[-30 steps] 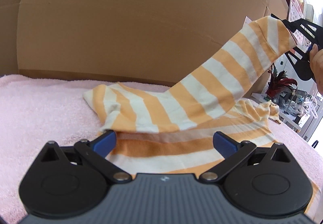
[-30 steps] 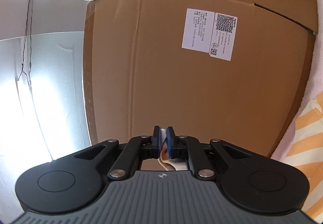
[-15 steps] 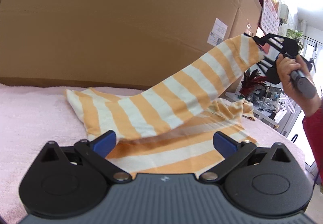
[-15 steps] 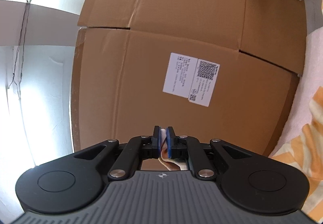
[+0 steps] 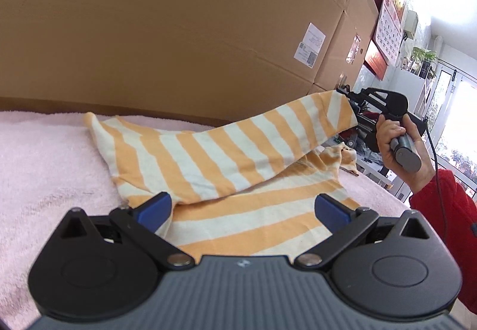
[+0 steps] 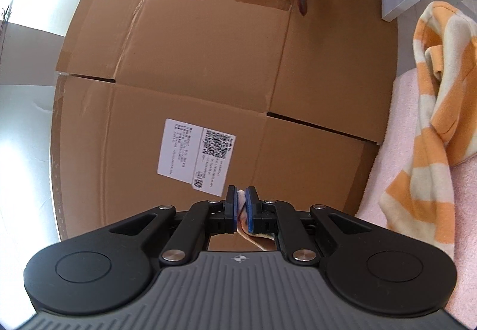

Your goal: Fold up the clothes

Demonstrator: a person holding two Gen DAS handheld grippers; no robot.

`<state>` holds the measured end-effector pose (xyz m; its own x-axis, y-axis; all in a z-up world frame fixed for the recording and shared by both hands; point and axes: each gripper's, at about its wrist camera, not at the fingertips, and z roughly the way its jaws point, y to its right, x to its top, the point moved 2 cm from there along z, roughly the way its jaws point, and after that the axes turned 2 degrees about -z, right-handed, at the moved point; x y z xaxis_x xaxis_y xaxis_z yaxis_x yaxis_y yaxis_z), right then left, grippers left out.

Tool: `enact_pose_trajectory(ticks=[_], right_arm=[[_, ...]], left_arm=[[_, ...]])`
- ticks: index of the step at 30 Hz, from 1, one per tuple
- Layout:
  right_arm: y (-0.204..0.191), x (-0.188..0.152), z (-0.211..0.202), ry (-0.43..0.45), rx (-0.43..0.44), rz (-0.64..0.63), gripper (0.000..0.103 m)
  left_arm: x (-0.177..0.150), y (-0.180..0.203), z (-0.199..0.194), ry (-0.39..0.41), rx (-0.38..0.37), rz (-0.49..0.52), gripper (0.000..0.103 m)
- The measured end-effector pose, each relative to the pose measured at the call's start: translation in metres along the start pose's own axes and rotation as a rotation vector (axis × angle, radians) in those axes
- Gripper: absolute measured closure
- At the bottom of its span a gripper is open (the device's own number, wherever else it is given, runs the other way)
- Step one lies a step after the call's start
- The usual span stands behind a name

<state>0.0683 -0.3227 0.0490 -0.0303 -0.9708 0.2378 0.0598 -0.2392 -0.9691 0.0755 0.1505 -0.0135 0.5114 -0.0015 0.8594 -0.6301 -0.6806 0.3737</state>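
Observation:
An orange-and-white striped garment (image 5: 247,211) lies on a pink towel (image 5: 44,157). Its long sleeve (image 5: 253,151) stretches up and to the right, off the body of the garment. My right gripper (image 5: 342,93), held by a hand in a red sleeve, is shut on the sleeve's cuff. In the right wrist view the blue pads (image 6: 232,209) pinch a fold of the striped cloth, and my right gripper (image 6: 241,209) faces a cardboard box. My left gripper (image 5: 243,206) hovers open just above the garment's near part, with nothing between its fingers.
Large cardboard boxes (image 5: 179,32) form a wall behind the towel, one with a white label (image 6: 195,152). A wall calendar (image 5: 390,17), shelves and a window stand at the right. A bunched part of the garment (image 6: 432,109) lies at the towel's far edge.
My right gripper has sunk with the cuff, so the sleeve now stretches at a flatter angle. The left wrist view has swung to the right, and the holding hand shows fully.

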Motion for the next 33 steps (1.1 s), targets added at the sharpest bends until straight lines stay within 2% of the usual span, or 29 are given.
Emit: enact_pose_trajectory(ticks=[5,11,16,18,20,25,33], right_arm=[[0.023,0.003,0.002,0.001,-0.033,-0.003,0.096],[0.049,0.011,-0.001,0.042,-0.037,-0.003,0.096],[0.054,0.016,0.0,0.069,-0.135,-0.066,0.096],[0.053,0.018,-0.003,0.093,-0.149,-0.088,0.097],[0.053,0.019,-0.005,0.101,-0.176,-0.101,0.095],[0.055,0.019,-0.015,0.117,-0.284,-0.13,0.077],[0.04,0.005,-0.008,0.026,-0.372,-0.322,0.076]], left_arm=[[0.0,-0.003,0.003,-0.01,0.005,-0.021,0.001],[-0.001,-0.007,0.007,-0.033,0.013,-0.047,0.001],[-0.001,-0.009,0.009,-0.042,0.022,-0.057,0.001],[-0.001,-0.01,0.009,-0.045,0.023,-0.058,0.001],[-0.001,-0.01,0.009,-0.049,0.024,-0.061,0.001],[-0.001,-0.01,0.009,-0.052,0.027,-0.058,0.001],[-0.002,-0.011,0.011,-0.06,0.032,-0.058,0.001]])
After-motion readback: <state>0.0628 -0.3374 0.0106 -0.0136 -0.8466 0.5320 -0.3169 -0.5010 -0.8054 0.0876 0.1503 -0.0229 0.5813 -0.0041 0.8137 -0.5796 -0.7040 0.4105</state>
